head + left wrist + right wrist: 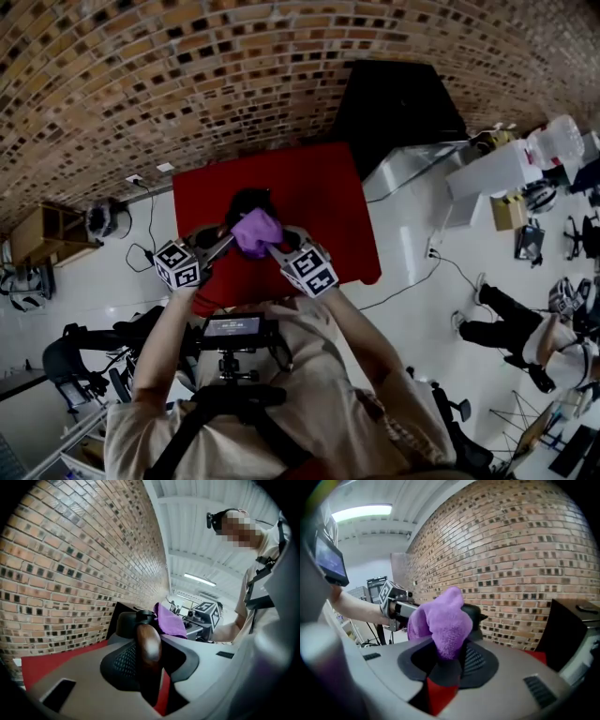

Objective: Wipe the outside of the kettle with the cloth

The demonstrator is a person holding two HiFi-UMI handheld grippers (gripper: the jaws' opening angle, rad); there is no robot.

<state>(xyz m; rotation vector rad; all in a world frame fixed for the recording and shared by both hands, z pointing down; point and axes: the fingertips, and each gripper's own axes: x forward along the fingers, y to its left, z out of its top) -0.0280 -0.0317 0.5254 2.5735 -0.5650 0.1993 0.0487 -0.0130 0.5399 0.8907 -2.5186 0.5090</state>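
Left gripper view: we found the left gripper (148, 667) clamped on the wooden handle (148, 641) of the kettle (127, 623); the right gripper (447, 660) pinched the purple cloth (445, 620) between its jaws.

Head view looks steeply down onto a red table (323, 192). Each gripper view sits close behind its jaws, facing the other. All three share the purple cloth (255, 231) and brick wall (187, 75).
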